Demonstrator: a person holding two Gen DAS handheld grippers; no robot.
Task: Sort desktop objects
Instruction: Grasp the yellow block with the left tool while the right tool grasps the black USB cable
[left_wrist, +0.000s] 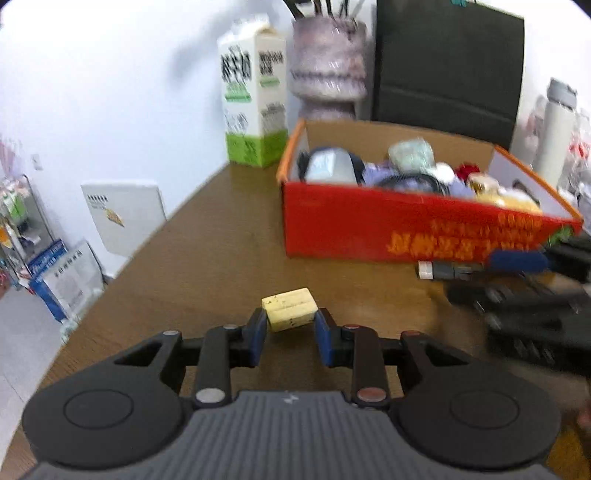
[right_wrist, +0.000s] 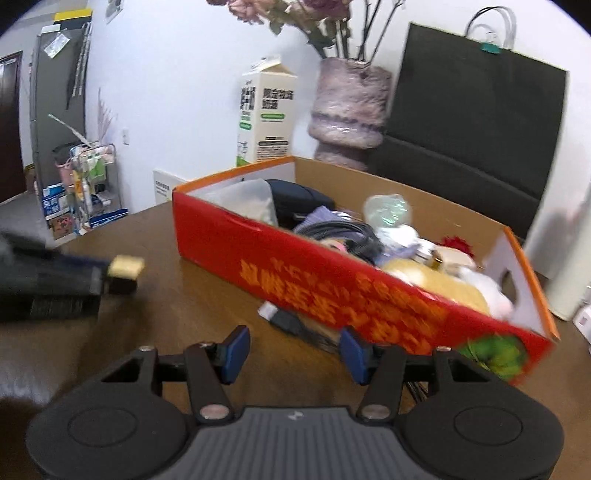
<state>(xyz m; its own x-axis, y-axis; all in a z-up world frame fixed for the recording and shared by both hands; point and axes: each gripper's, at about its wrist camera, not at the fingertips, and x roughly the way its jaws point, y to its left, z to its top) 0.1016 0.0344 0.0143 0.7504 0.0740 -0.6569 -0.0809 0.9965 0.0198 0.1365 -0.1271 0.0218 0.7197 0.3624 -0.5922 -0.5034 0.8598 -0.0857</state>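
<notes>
A pale yellow block (left_wrist: 290, 314) sits between the blue pads of my left gripper (left_wrist: 290, 323), which is shut on it just above the brown table (left_wrist: 207, 258). The right wrist view shows the same block (right_wrist: 127, 266) at the tip of the left gripper (right_wrist: 110, 275), far left. My right gripper (right_wrist: 295, 350) stands open over the table with nothing pressed between its pads. Just ahead of it a black plug with a white tip (right_wrist: 282, 317) lies against the red cardboard box (right_wrist: 332, 280). The red box (left_wrist: 369, 225) holds several mixed objects.
Behind the box stand a milk carton (right_wrist: 266, 114), a mauve vase (right_wrist: 351, 110) and a black paper bag (right_wrist: 476, 129). A grey bottle (left_wrist: 557, 129) is at the far right. The table's left edge drops to a floor with shelving (right_wrist: 88, 184).
</notes>
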